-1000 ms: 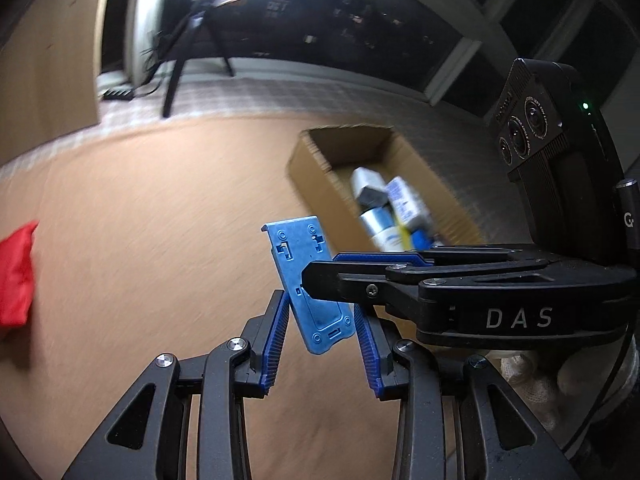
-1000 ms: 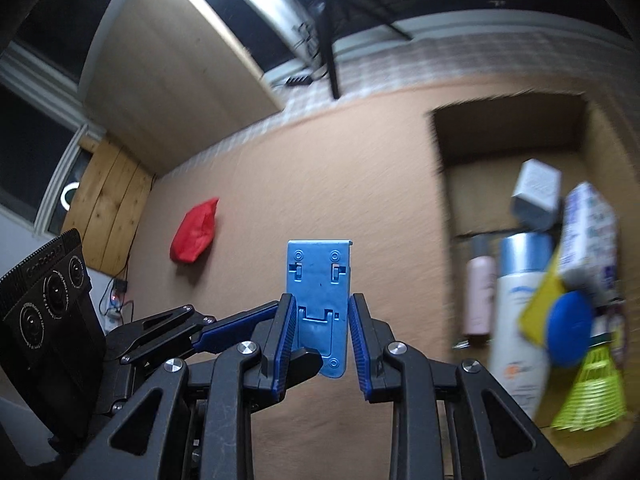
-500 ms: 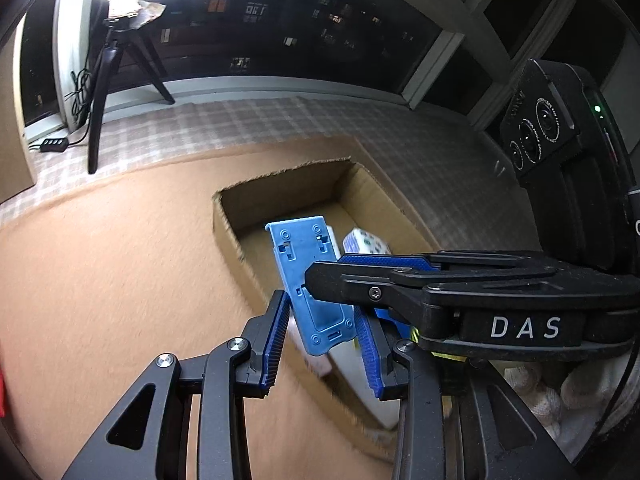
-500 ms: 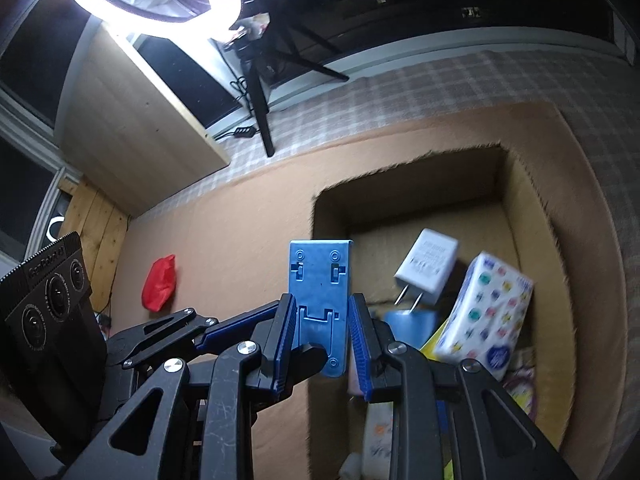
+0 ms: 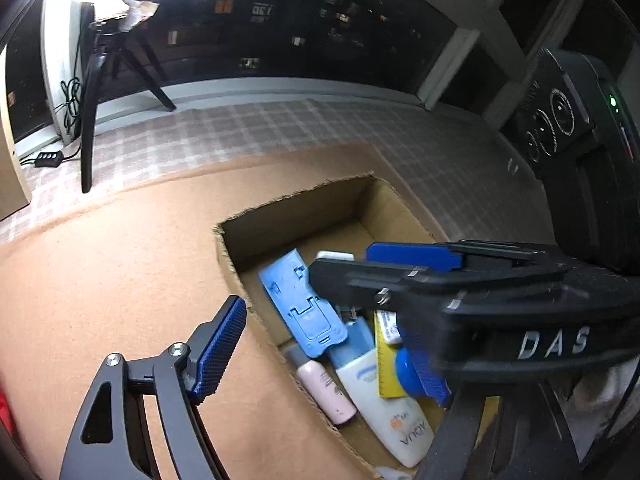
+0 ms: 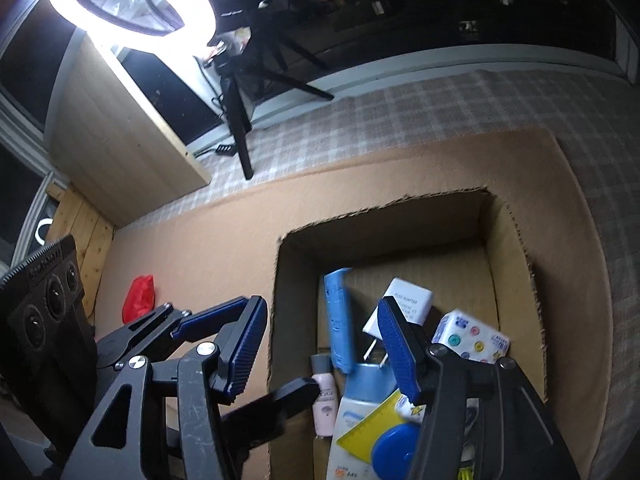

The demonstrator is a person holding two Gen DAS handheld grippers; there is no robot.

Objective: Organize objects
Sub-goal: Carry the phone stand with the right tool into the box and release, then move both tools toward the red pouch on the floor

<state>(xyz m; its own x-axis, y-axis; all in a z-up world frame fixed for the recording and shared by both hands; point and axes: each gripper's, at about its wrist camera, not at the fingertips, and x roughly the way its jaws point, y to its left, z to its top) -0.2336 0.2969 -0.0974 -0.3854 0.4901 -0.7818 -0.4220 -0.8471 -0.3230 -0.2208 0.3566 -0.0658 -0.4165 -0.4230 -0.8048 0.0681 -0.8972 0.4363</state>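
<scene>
The blue plastic phone stand lies loose in the cardboard box, leaning against its left wall; it also shows in the right wrist view. Under it are a white lotion bottle, a pink bottle, a yellow ruler and a blue round lid. My left gripper is open and empty above the box's left edge. My right gripper is open and empty above the box, crossing over the left one.
A white charger and a dotted tissue pack lie in the box. A red pouch lies on the tan mat to the left. A ring light on a tripod and a wooden cabinet stand behind.
Both grippers have opened over the box and the blue phone stand has dropped from them into it. Both moved rightward from over the mat to above the box.
</scene>
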